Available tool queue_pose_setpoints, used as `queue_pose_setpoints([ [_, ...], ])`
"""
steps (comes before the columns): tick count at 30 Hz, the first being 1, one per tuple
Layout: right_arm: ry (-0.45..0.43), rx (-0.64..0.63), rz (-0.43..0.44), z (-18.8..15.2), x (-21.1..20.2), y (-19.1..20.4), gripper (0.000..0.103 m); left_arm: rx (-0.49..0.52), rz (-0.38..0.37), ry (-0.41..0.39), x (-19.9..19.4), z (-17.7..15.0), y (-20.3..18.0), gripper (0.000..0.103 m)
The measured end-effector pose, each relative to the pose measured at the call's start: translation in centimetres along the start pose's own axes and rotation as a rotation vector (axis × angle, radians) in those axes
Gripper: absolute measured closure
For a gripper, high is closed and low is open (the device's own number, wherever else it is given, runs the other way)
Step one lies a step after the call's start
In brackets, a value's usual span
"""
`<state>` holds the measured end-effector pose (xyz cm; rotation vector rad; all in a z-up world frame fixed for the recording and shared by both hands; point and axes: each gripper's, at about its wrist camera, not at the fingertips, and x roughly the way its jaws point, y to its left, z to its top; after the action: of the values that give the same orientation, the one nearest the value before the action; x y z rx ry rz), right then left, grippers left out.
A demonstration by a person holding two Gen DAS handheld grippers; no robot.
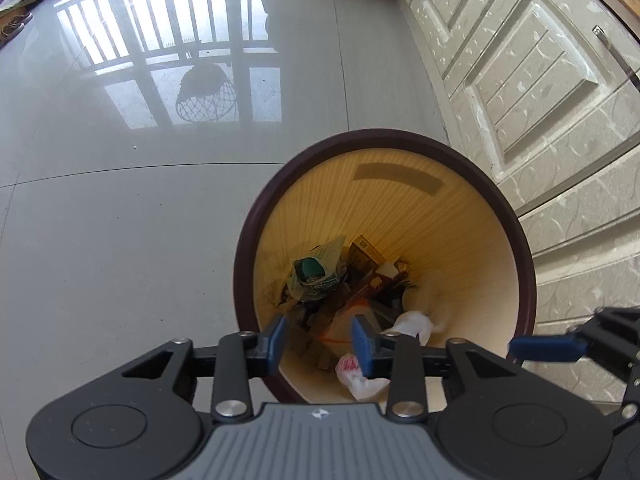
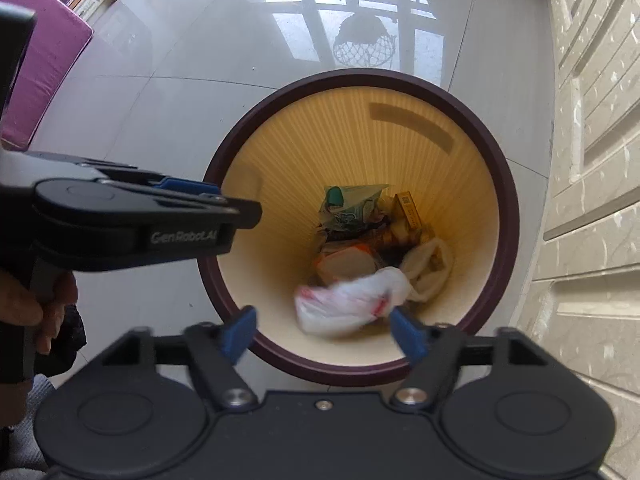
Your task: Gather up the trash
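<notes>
My right hand-held gripper [image 2: 322,330] and left hand-held gripper [image 1: 320,338] both hang apart and empty above the bin [image 2: 508,200], so the white plastic bag [image 2: 352,300] drops onto the trash inside.

**Daylight, floor glare and one blurred bag**

Bright daylight fills both views. Beyond the jaws, the glossy floor [image 1: 120,208] mirrors a barred window [image 1: 168,40] as white glare, washed out at its brightest. The bin [image 2: 496,184] glows warm yellow inside, darkening toward its bottom. Between the right gripper [image 2: 324,334] jaws, a white plastic bag [image 2: 352,300] is smeared by motion blur. Fisheye bending curves floor joints and cabinet panels [image 1: 540,92]; picture corners go black.
</notes>
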<state>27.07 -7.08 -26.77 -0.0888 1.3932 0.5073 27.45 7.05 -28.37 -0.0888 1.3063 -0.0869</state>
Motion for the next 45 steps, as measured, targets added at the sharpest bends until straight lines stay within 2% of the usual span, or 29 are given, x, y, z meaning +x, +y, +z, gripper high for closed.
queue_pose_setpoints([
  [2, -0.004, 0.011, 0.002, -0.2, -0.3, -0.2, 0.006, 0.001, 0.009, 0.005, -0.1, -0.1, 0.3, 0.057],
  [4, 0.001, 0.015, -0.001, -0.3, -0.4, -0.3, 0.001, 0.001, 0.019, 0.007, -0.3, -0.2, 0.4, 0.052],
  [6, 0.01, 0.012, -0.012, -0.4, -0.3, -0.3, 0.0, 0.001, 0.029, 0.011, -0.4, -0.3, 0.5, 0.045],
  [8, 0.017, 0.011, -0.025, -0.4, -0.3, -0.4, 0.0, 0.002, 0.037, 0.01, -0.7, -0.4, 0.7, 0.032],
  [18, -0.02, 0.046, -0.052, -0.1, -2.3, -0.5, 0.0, -0.023, 0.08, -0.003, -2.8, -0.2, 1.6, 0.001],
  [24, -0.052, 0.076, -0.082, 0.2, -4.9, -0.6, 0.0, -0.025, 0.119, -0.01, -5.0, -0.2, 2.0, 0.0],
  [33, -0.154, 0.113, -0.136, 0.1, -10.8, -0.3, 0.0, -0.041, 0.116, -0.07, -10.8, -0.1, 1.8, 0.0],
  [39, -0.221, 0.117, -0.172, -0.8, -15.9, 0.0, 0.0, -0.009, 0.148, -0.117, -15.4, -0.6, 0.1, 0.0],
  [45, -0.29, 0.131, -0.201, -2.7, -21.2, 0.3, 0.0, 0.022, 0.139, -0.173, -20.2, -1.7, -1.8, 0.0],
])
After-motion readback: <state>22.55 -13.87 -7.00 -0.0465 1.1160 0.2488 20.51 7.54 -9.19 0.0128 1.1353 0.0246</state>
